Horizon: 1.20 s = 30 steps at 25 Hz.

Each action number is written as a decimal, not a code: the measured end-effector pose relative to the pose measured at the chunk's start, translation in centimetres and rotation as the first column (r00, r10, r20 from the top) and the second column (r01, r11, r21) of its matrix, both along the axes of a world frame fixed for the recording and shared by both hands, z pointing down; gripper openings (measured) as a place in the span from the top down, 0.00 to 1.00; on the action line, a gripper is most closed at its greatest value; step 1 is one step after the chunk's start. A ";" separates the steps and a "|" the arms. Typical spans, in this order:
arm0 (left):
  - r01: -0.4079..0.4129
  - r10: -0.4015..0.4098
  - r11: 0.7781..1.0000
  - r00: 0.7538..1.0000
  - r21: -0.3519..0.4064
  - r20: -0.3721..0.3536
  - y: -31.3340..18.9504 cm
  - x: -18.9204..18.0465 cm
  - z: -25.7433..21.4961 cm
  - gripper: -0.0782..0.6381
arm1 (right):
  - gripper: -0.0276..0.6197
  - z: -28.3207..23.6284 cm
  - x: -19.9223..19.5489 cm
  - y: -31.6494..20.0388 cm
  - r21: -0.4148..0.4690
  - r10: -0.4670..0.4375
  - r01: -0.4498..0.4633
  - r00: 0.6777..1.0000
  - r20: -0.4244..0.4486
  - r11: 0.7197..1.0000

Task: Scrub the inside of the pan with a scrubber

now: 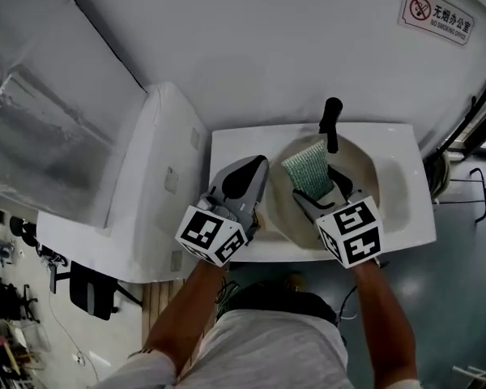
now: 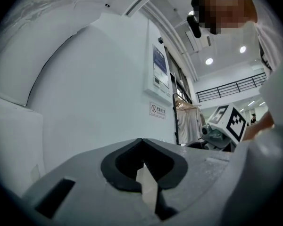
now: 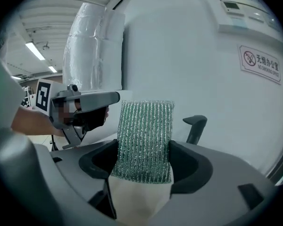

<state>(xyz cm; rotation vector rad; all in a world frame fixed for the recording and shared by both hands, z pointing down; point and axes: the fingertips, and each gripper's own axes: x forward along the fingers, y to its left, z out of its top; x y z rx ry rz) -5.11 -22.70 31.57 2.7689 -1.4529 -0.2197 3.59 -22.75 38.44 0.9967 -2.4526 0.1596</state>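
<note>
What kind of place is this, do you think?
Probably an office or workshop room, not a kitchen: a no-smoking sign hangs on the white wall, and the pan sits on a plain white table.

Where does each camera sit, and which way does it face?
Head view: on the person's head, facing steeply down at the pan; both forearms show.
Left gripper view: on the left gripper, facing the wall past shut jaws.
Right gripper view: on the right gripper, its jaws clamping the scrubber; shares the pan's handle with the head view.
</note>
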 end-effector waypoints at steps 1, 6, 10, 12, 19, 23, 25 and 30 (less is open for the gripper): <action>0.006 -0.006 1.000 1.000 -0.002 0.010 -0.3 0.0 0.2 0.87 | 0.43 0.5 -0.2 -0.3 -0.011 -0.010 0.010 1.000 -0.011 1.000; 0.022 -0.021 0.999 0.999 -0.031 0.034 -1.4 -0.3 1.3 0.87 | 0.43 3.1 -0.9 -1.8 -0.074 -0.028 0.024 0.998 -0.052 0.997; 0.026 -0.024 0.997 0.999 -0.069 0.025 -2.3 -0.6 2.6 0.87 | 0.43 5.5 -1.3 -3.2 -0.135 -0.027 0.014 0.995 -0.098 0.991; 0.026 -0.025 0.995 1.000 -0.092 0.019 -2.7 -0.8 3.4 0.87 | 0.43 6.9 -1.4 -3.9 -0.171 -0.023 0.001 0.992 -0.124 0.985; 0.017 -0.014 0.986 1.000 -0.165 0.020 -3.7 -1.1 6.6 0.87 | 0.43 11.7 -2.2 -5.0 -0.274 -0.045 -0.017 0.975 -0.219 0.962; 0.014 -0.010 0.981 1.000 -0.196 0.022 -4.1 -1.5 7.9 0.87 | 0.43 13.6 -2.9 -5.4 -0.309 -0.068 -0.016 0.963 -0.260 0.951; 0.008 -0.003 0.979 1.000 -0.206 0.026 -4.3 -1.6 8.4 0.87 | 0.43 14.3 -3.1 -5.6 -0.322 -0.073 -0.020 0.959 -0.274 0.947; 0.010 0.001 0.970 0.999 -0.244 0.045 -4.8 -2.0 9.6 0.87 | 0.43 15.5 -3.2 -6.4 -0.335 -0.073 -0.032 0.952 -0.298 0.942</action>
